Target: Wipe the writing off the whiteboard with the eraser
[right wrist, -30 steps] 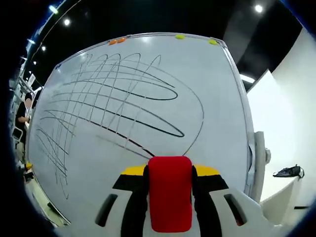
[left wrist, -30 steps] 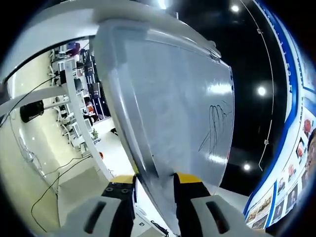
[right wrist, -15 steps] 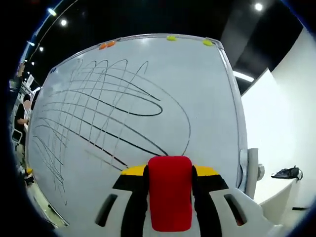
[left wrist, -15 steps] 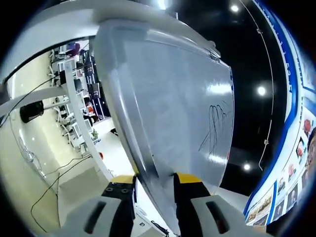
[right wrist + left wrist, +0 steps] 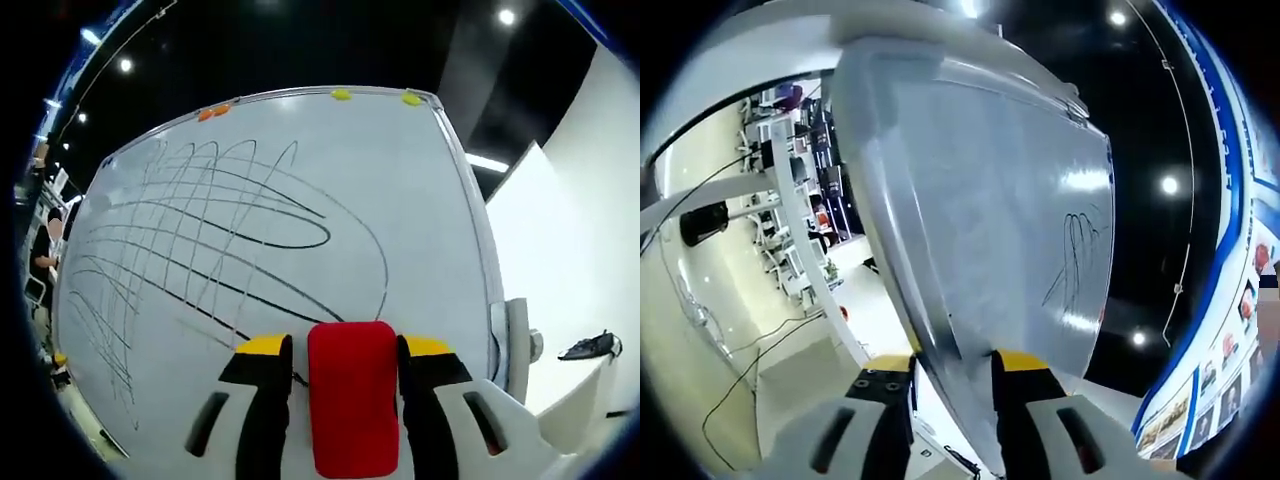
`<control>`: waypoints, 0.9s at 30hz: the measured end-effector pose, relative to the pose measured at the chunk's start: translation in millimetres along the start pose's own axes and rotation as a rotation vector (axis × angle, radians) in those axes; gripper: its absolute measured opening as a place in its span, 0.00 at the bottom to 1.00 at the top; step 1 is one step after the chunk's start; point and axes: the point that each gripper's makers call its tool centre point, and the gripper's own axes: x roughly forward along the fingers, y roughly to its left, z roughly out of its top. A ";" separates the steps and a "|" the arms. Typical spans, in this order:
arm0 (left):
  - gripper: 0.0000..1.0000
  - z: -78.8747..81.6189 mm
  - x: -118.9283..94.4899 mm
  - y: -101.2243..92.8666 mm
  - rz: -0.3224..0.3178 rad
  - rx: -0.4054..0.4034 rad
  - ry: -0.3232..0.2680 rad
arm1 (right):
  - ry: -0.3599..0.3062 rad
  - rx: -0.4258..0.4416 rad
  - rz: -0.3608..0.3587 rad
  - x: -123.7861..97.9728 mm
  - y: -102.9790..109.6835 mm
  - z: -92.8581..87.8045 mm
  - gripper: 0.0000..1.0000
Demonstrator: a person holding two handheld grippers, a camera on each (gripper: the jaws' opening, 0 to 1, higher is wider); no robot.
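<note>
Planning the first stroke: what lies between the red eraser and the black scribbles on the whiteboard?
In the right gripper view, only bare white board separates the red eraser, held in the right hand-held gripper, from most black scribbles; one line ends beside it.

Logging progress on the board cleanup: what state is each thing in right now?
whiteboard: covered in black scribbles, not wiped.
red eraser: clamped in the right hand-held gripper, at the board.
left hand-held gripper: closed on the whiteboard's edge.
coloured magnets: stuck along the top edge.
</note>
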 end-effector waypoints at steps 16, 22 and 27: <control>0.32 1.2 0.5 7.6 -0.005 -0.008 0.000 | 0.035 0.143 -0.017 -11.2 -15.0 -17.2 0.37; 0.32 0.6 0.6 7.5 -0.004 -0.008 -0.001 | 0.084 0.144 -0.032 -8.7 -14.2 -17.4 0.36; 0.31 -0.3 0.0 4.7 -0.004 -0.010 0.003 | 0.074 0.183 -0.041 -9.6 -13.8 -17.5 0.36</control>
